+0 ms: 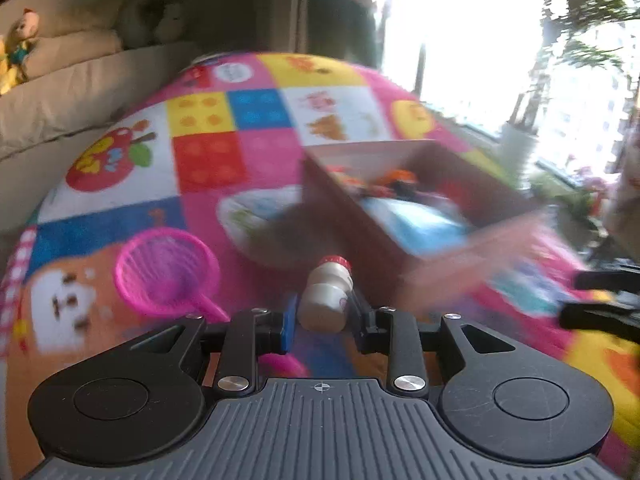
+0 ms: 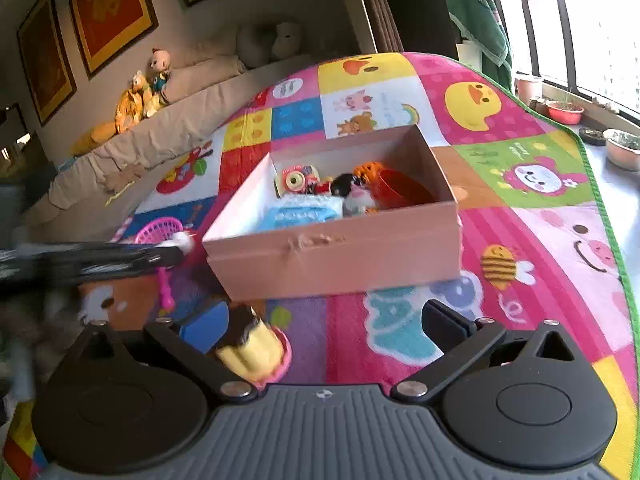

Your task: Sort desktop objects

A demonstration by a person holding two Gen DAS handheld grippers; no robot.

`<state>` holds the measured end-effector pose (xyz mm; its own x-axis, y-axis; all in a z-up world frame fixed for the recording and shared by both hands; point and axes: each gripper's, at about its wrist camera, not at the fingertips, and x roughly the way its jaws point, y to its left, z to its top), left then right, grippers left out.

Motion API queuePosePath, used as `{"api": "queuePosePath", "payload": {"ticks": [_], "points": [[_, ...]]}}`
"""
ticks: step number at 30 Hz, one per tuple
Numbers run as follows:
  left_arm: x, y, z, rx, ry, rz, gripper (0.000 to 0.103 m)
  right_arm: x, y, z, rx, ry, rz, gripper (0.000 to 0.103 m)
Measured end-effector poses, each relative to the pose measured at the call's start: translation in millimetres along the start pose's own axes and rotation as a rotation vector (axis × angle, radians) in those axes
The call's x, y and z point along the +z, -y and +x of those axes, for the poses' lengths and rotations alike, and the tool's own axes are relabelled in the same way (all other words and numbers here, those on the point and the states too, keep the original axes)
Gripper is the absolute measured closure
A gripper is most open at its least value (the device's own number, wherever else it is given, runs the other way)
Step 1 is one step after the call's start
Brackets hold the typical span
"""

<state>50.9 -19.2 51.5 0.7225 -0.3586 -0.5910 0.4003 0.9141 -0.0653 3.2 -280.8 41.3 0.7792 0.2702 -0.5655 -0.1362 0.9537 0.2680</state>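
My left gripper [image 1: 322,312] is shut on a small cream toy bottle [image 1: 326,296] with a red cap, held above the colourful play mat [image 1: 248,148]. A pink cardboard box [image 1: 400,216] with several toys inside lies ahead and to the right. A pink toy strainer [image 1: 168,270] lies on the mat to the left. My right gripper [image 2: 324,324] is open; a yellow and brown toy pudding on a pink base [image 2: 256,344] sits by its left finger. The box [image 2: 332,248] stands just ahead of it. The left gripper [image 2: 120,258] shows blurred at the left.
A beige sofa [image 2: 132,148] with stuffed toys runs along the back left. Framed pictures hang on the wall. Plant pots [image 2: 564,112] stand on the window sill at the right. The mat's green edge [image 2: 600,208] runs along the right.
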Motion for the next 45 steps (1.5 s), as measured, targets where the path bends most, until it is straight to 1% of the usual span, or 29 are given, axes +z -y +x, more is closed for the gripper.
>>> {"api": "queuePosePath", "payload": {"ticks": [2,4,8,9,10,12,14,16,19,20,22,24,26,29,30,31,34,37,40,41,43,45], "points": [[-14.4,16.5,-16.2,-0.045,-0.016,-0.005,0.072,-6.4,1.6,-1.5,-0.007,-0.023,-0.008,0.0],[-29.3,31.4,-24.4,-0.068,-0.049,-0.006,0.072,-12.5,0.5,-2.5,-0.015,-0.041,-0.026,0.0],[-50.3,44.5,-26.3,-0.03,-0.087,0.022,0.069,-25.1,-7.9,-3.2,-0.059,-0.063,-0.091,0.0],[-51.6,43.0,-24.8,-0.016,-0.095,0.02,0.065,-27.5,-10.6,-1.6,-0.075,-0.072,-0.109,0.0],[-51.7,40.5,-23.5,-0.003,-0.103,0.014,0.058,-30.0,-13.3,0.3,-0.096,-0.081,-0.128,0.0],[-52.0,37.0,-23.2,0.018,-0.106,0.019,0.049,-34.7,-19.7,5.9,-0.146,-0.109,-0.17,0.0],[-54.0,36.8,-25.2,0.034,-0.109,0.038,0.044,-38.0,-24.6,13.3,-0.185,-0.142,-0.208,0.0],[-56.7,36.3,-28.0,0.041,-0.117,0.049,0.033,-36.9,-26.3,13.7,-0.195,-0.144,-0.203,0.0],[-63.1,37.2,-33.0,0.054,-0.125,0.062,0.023,-35.4,-23.9,14.6,-0.197,-0.153,-0.181,0.0],[-64.6,37.0,-33.3,0.069,-0.128,0.069,0.021,-35.6,-24.2,14.6,-0.199,-0.154,-0.183,0.0],[-66.2,33.4,-33.0,0.12,-0.131,0.08,0.014,-36.4,-24.5,14.3,-0.201,-0.15,-0.183,0.0],[-65.6,26.3,-31.8,0.178,-0.127,0.066,0.008,-37.3,-24.7,14.0,-0.202,-0.146,-0.182,0.0],[-63.5,16.8,-30.2,0.226,-0.123,0.031,0.008,-38.3,-24.4,13.8,-0.203,-0.139,-0.182,0.0],[-61.5,3.2,-26.4,0.321,-0.118,-0.025,0.007,-38.7,-23.8,13.6,-0.2,-0.136,-0.179,0.0],[-61.9,-0.4,-25.1,0.343,-0.119,-0.044,0.006,-38.4,-23.5,13.6,-0.198,-0.138,-0.176,0.0],[-62.7,-4.3,-24.1,0.349,-0.126,-0.071,0.005,-38.0,-23.0,13.6,-0.197,-0.139,-0.173,0.0],[-64.3,-7.7,-25.7,0.314,-0.136,-0.129,0.001,-38.4,-22.5,12.9,-0.19,-0.14,-0.176,0.0],[-67.7,2.7,-28.5,0.272,-0.131,-0.111,0.0,-39.2,-22.8,12.9,-0.19,-0.136,-0.181,0.0],[-72.7,16.3,-27.7,0.302,-0.117,-0.08,0.0,-40.5,-22.6,12.6,-0.189,-0.13,-0.181,0.0],[-72.7,16.8,-26.7,0.303,-0.119,-0.085,0.0,-41.0,-23.2,12.6,-0.191,-0.129,-0.183,0.0],[-71.6,11.9,-25.7,0.287,-0.133,-0.127,0.0,-41.4,-23.9,12.8,-0.195,-0.127,-0.187,0.0],[-72.4,12.9,-25.5,0.288,-0.129,-0.117,0.0,-41.5,-23.8,13.1,-0.196,-0.127,-0.187,0.0]]}}
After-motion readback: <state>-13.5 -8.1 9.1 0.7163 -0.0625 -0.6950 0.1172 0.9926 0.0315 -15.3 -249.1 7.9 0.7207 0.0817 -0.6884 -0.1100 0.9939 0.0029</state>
